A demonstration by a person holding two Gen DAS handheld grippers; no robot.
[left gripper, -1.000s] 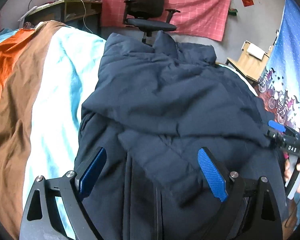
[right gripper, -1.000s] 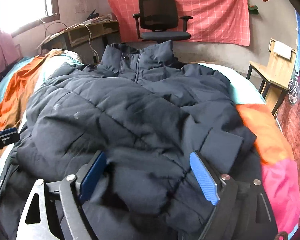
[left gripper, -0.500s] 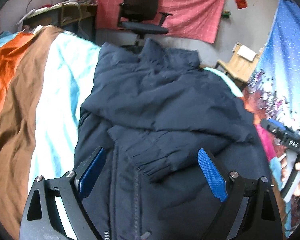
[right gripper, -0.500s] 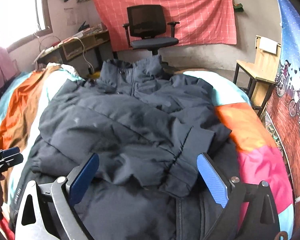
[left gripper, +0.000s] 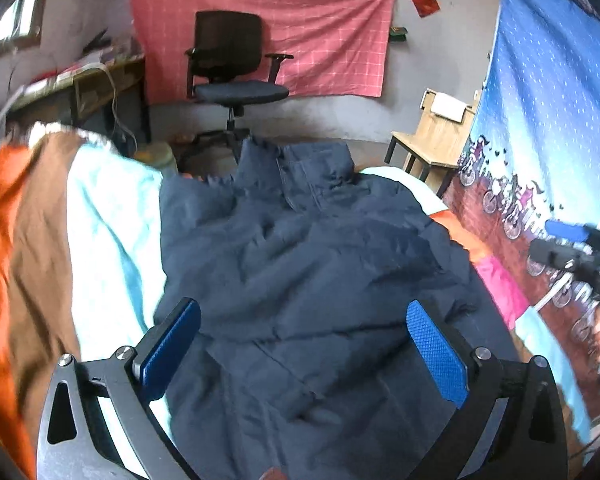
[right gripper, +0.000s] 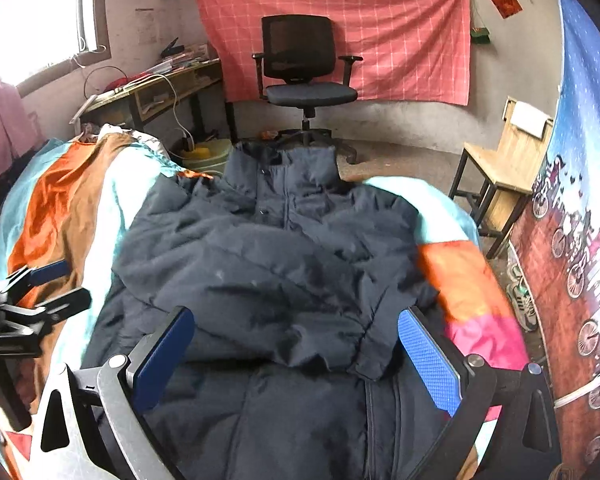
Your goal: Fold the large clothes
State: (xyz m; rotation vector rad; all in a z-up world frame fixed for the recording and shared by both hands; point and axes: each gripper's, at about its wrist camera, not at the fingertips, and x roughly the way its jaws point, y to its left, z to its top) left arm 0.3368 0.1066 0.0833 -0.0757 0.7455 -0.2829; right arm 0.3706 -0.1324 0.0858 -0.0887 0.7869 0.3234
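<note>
Both claws, left gripper (left gripper: 303, 344) and right gripper (right gripper: 296, 350), have just spread wider, empty, and risen above one dark navy padded jacket (right gripper: 276, 280), which lies below them on one striped bedspread (right gripper: 72, 208).

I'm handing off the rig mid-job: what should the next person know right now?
Left tongs: open, jaws have just been opening, nothing between them, raised above the jacket.
Right tongs: open, jaws just opened wider, empty, also above the jacket.
Navy padded jacket: lies on the striped bedspread, collar toward the office chair.
Done: both sleeves appear folded across the front; a cuff lies near the right tongs.
Left: probably fold the body, hem up toward the collar, then tidy.
</note>
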